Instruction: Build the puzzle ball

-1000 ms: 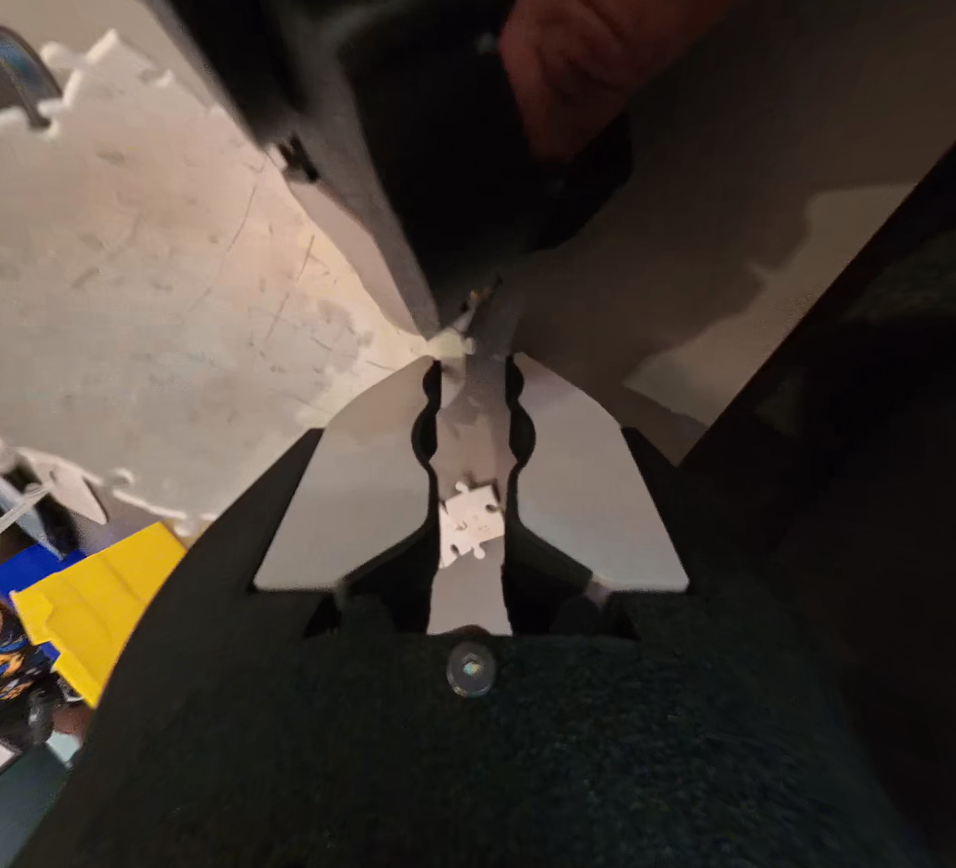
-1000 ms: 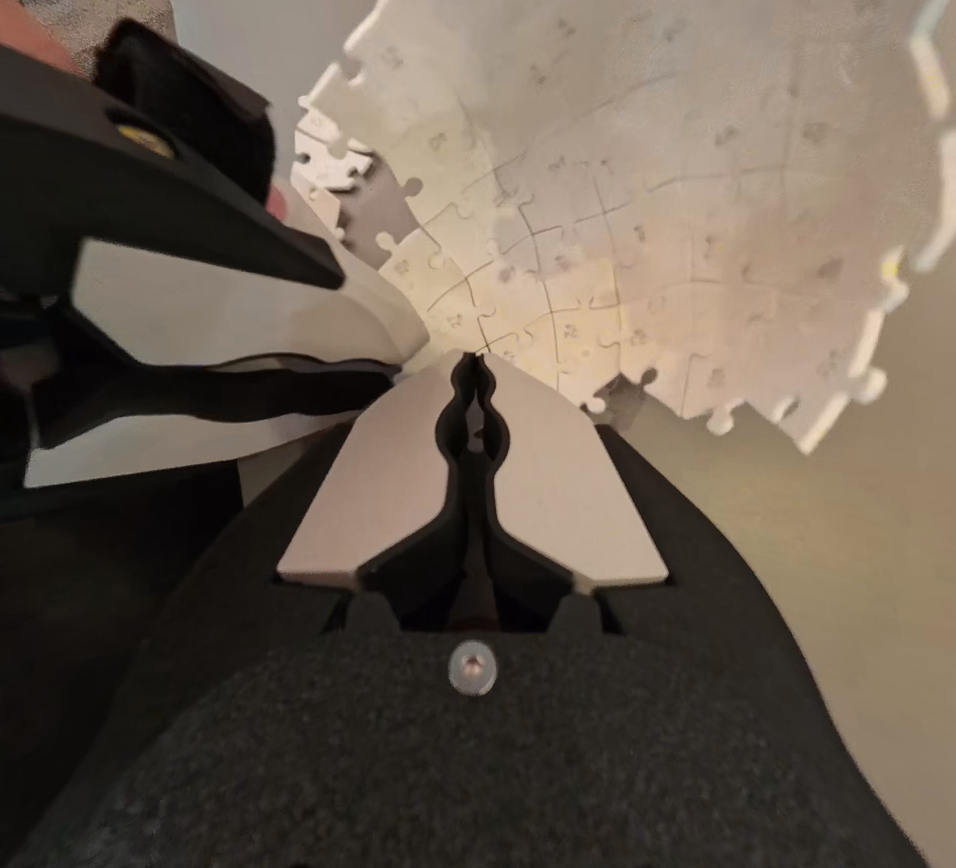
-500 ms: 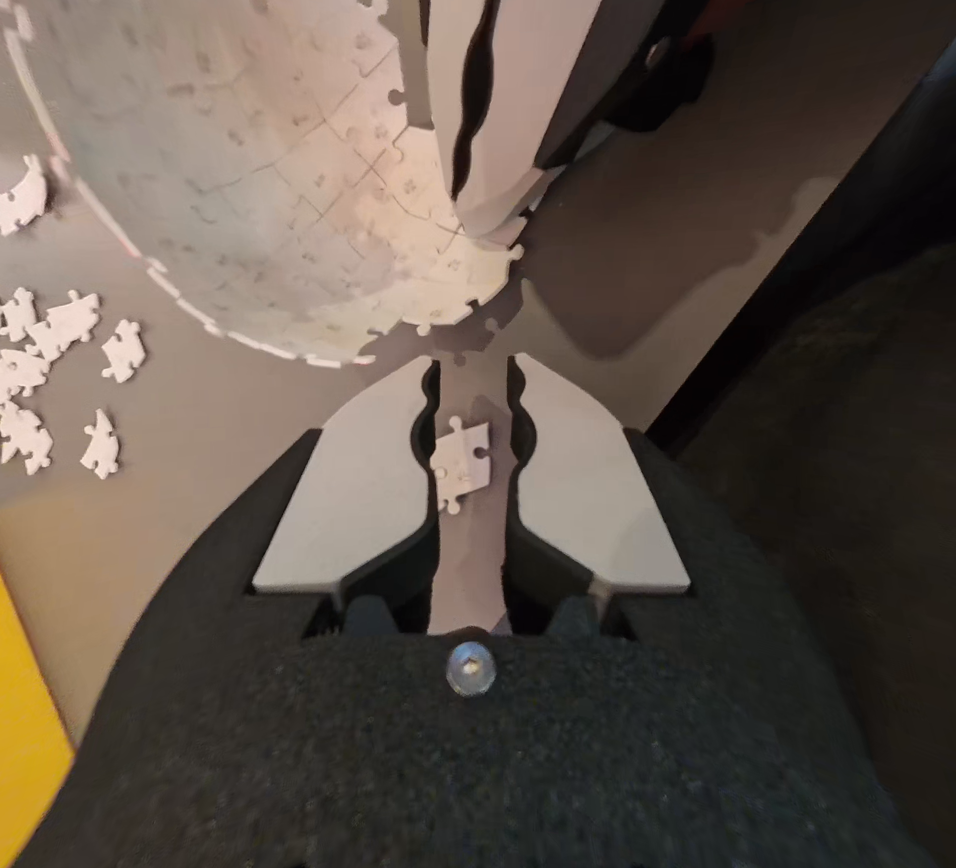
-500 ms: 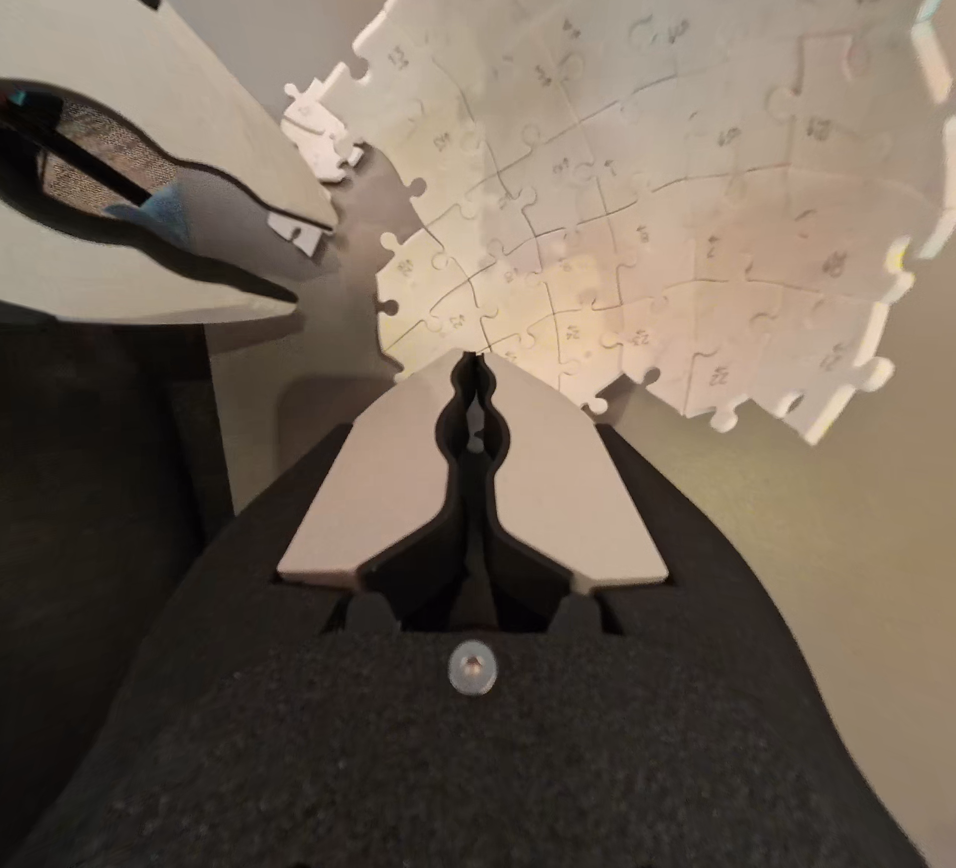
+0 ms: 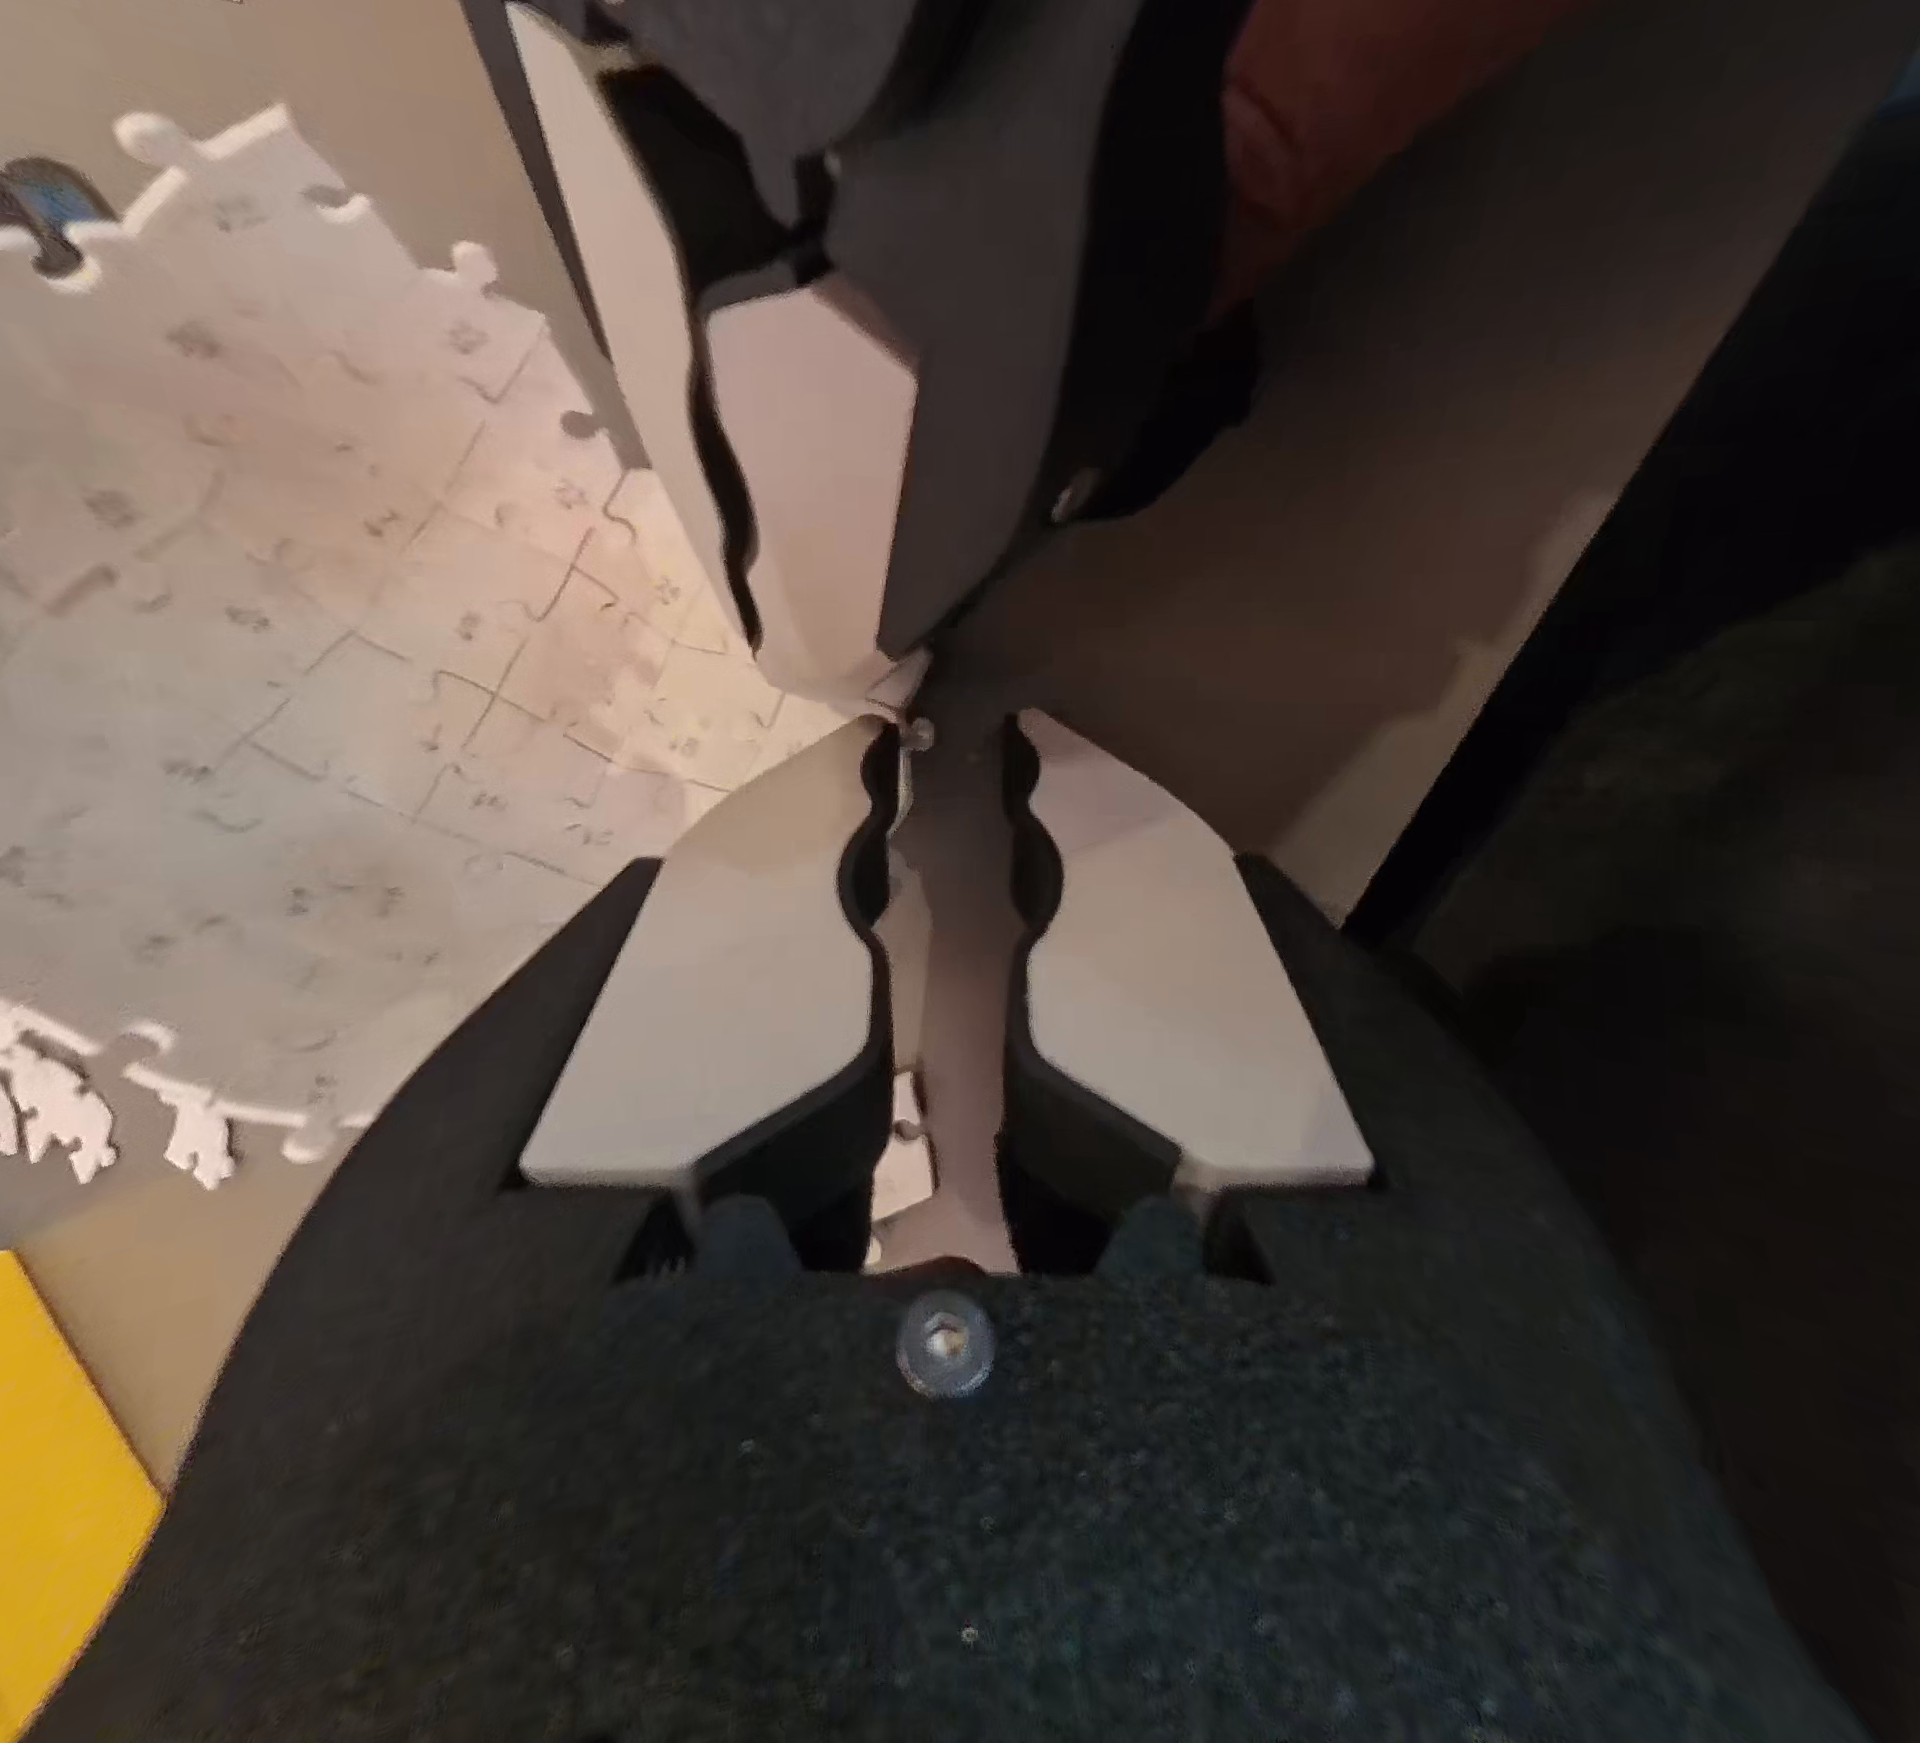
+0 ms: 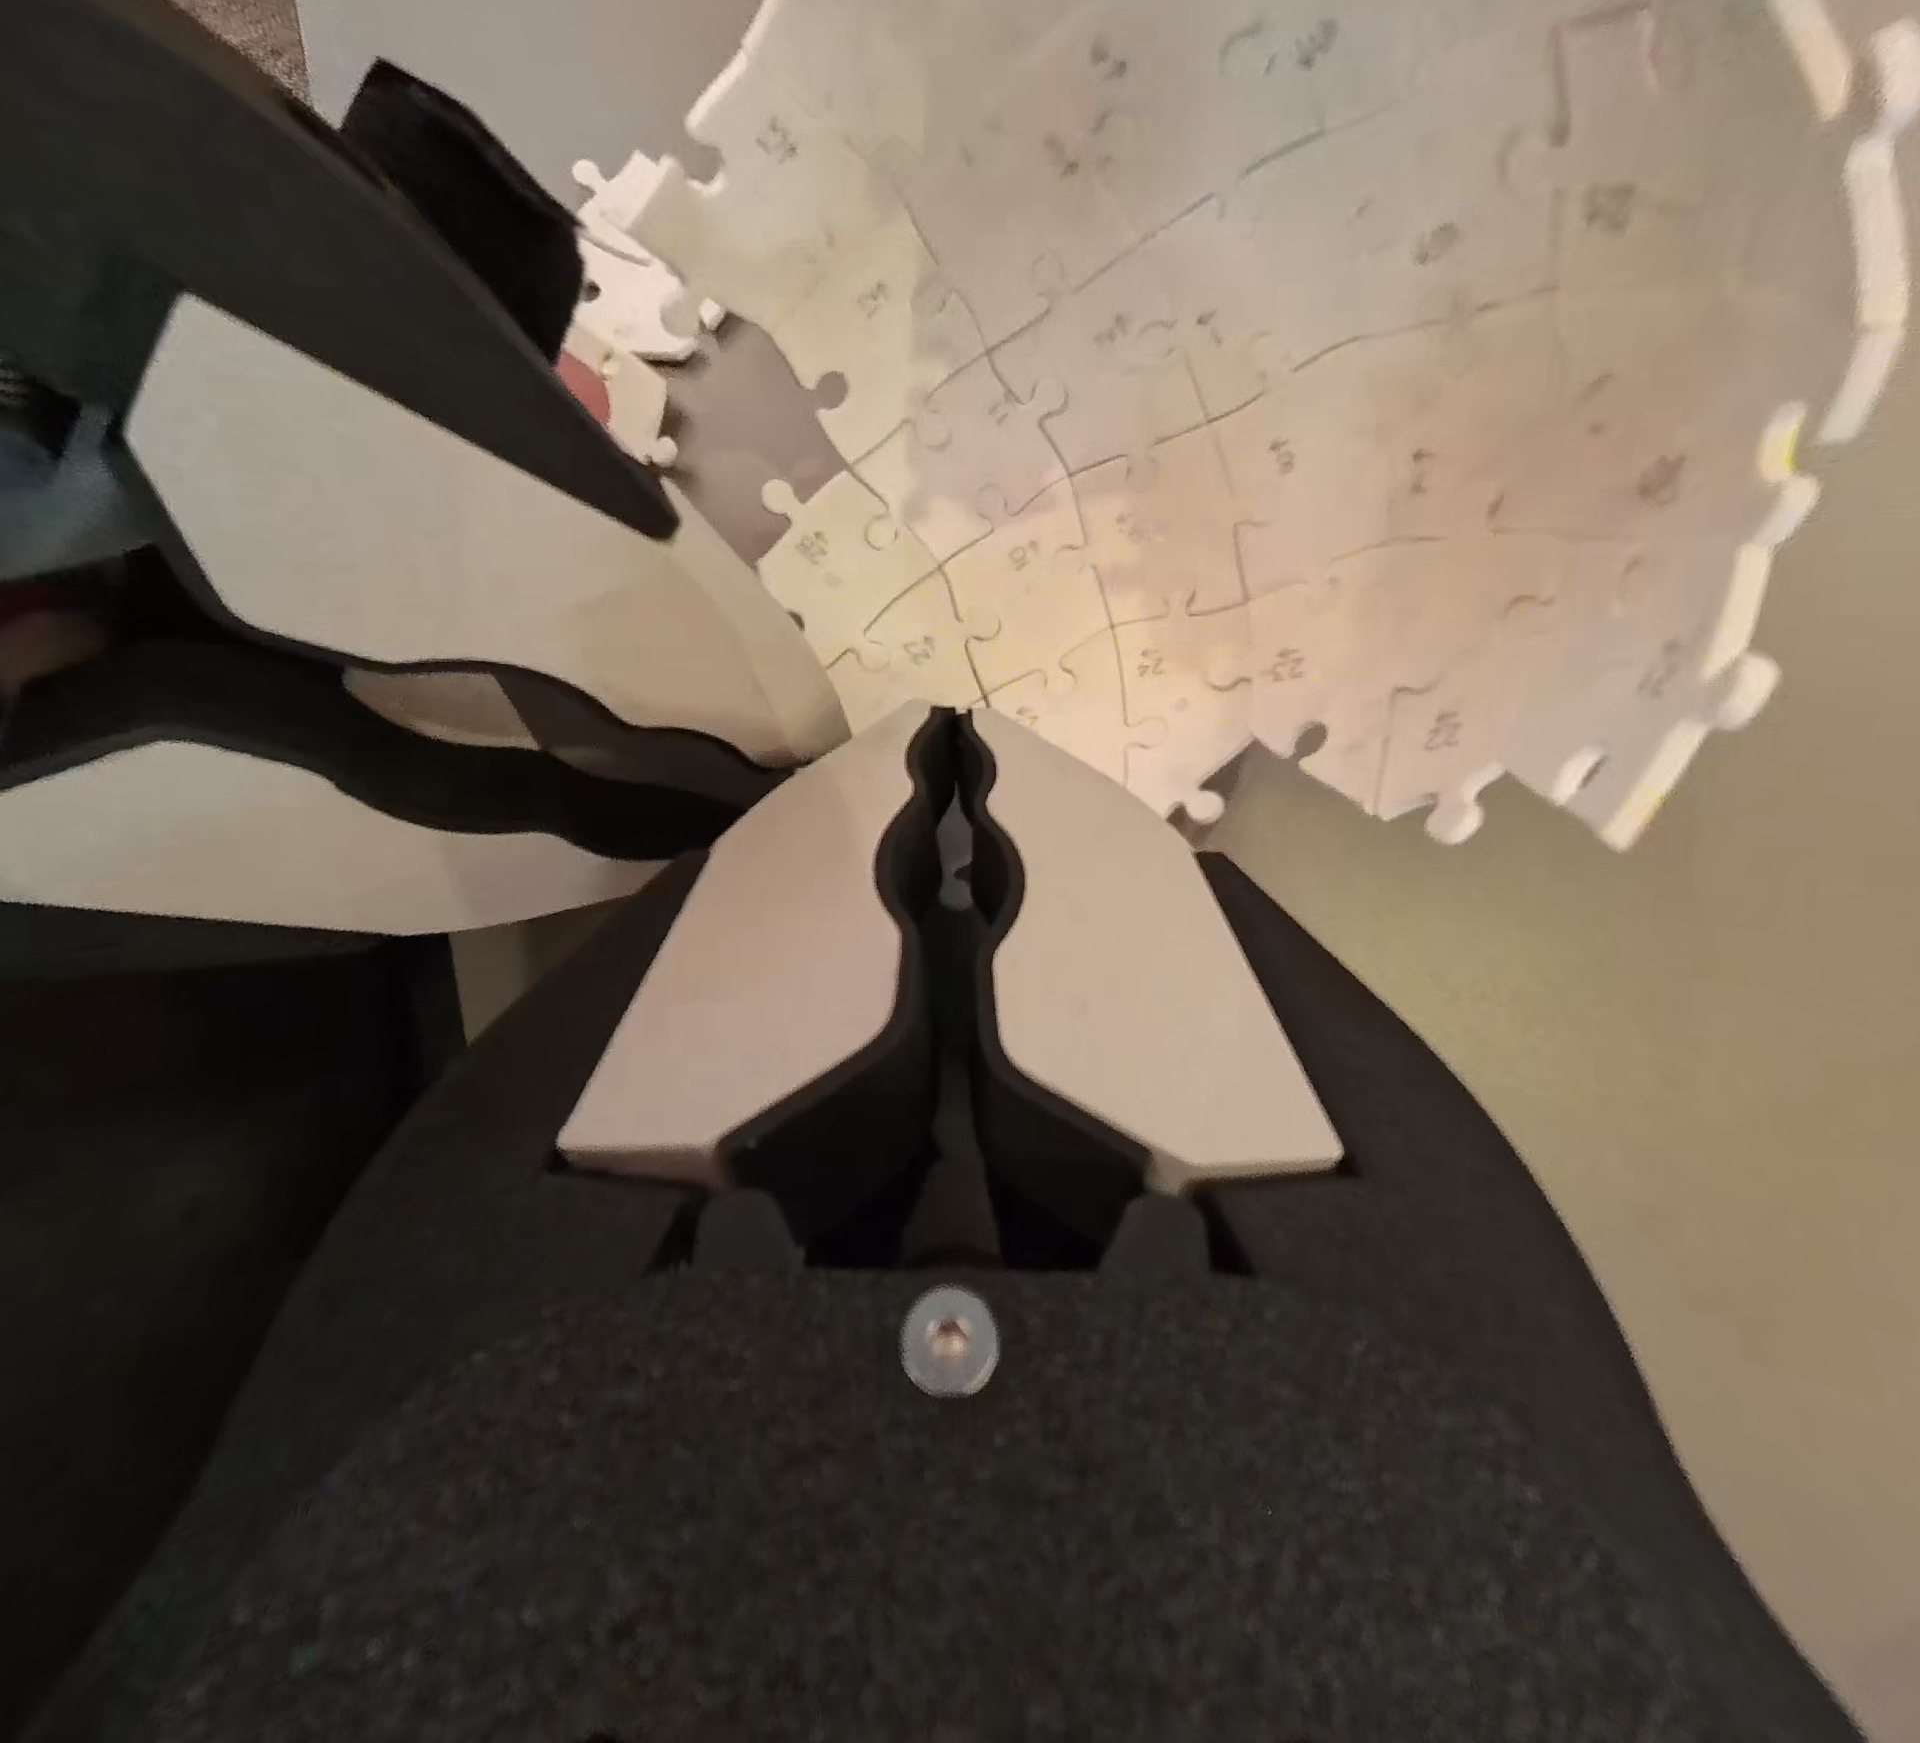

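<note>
Right tool [image 6: 954, 725]: pressed together at the tips, pinching the lower edge of the puzzle ball shell [image 6: 1299, 405]; in the left wrist view it [image 5: 821, 654] is seen coming down from above.
Left tool [image 5: 951, 737]: spread, a clear gap seen between its fingers; whether anything is gripped cannot be told. Its tips are placed just beside the right tool's tips at the shell's edge.
Left tool, seen from the right wrist view [image 6: 769, 748]: shown entering from the left, its tips meeting the right tool's tips.
Puzzle ball shell: a curved, partly built white shell of interlocked pieces with a knobbed, unfinished rim, held up off the counter [image 6: 1558, 1018]; its inner face is turned toward both cameras.
Small piece [image 5: 902, 1163]: a pale piece is glimpsed low between the left tool's fingers, mostly hidden; whether it lies on the counter cannot be told.
Loose pieces [image 5: 62, 1122]: scattered on the counter beneath the shell's lower rim, at the left edge.
More loose pieces [image 6: 634, 280]: lying beyond the shell's left rim.
Yellow object [image 5: 52, 1444]: a flat yellow shape at the lower left corner.
Hand [image 5: 1351, 114]: partly seen behind the right tool.
</note>
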### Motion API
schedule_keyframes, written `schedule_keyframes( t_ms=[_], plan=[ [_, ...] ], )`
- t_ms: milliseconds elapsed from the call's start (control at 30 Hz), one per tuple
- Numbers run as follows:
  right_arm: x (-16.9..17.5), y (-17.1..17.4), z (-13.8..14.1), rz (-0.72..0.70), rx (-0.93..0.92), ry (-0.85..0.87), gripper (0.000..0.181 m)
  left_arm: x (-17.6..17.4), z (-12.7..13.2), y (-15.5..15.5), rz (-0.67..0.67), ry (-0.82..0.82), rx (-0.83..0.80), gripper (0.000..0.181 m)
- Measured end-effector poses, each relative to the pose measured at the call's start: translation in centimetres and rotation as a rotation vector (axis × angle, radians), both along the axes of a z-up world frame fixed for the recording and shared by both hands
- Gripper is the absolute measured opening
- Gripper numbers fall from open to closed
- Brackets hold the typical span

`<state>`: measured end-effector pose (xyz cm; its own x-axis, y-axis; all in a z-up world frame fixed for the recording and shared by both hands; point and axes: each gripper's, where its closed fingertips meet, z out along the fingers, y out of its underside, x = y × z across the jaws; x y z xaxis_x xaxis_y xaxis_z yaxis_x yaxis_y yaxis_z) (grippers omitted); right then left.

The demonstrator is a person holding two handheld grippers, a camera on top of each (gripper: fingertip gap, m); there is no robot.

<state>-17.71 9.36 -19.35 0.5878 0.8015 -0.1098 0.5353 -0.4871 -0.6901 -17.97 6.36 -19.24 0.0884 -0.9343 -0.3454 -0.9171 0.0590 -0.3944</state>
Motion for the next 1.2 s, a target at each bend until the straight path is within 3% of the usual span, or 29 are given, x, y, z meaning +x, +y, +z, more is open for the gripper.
schedule_keyframes(
  t_ms=[200, 667, 800, 1200],
  plan=[
    [-0.1, -0.2, 0.1, 0.003, -0.008, 0.005, 0.0, -0.5, -0.2, 0.7, 0.047, 0.08, -0.014, 0.008],
    [0.9, -0.3, 1.9, -0.064, 0.076, 0.036, 0.0, -0.6, -0.2, 0.8, 0.041, 0.125, 0.021, 0.007],
    [1.3, -0.1, 0.7, -0.069, 0.08, -0.039, 0.0, -0.6, -0.2, 0.8, 0.036, 0.139, 0.035, 0.008],
    [1.0, -0.2, 0.1, -0.073, 0.037, -0.007, 0.0, -1.6, 0.7, 0.5, 0.026, 0.135, 0.084, 0.019]
  ],
)
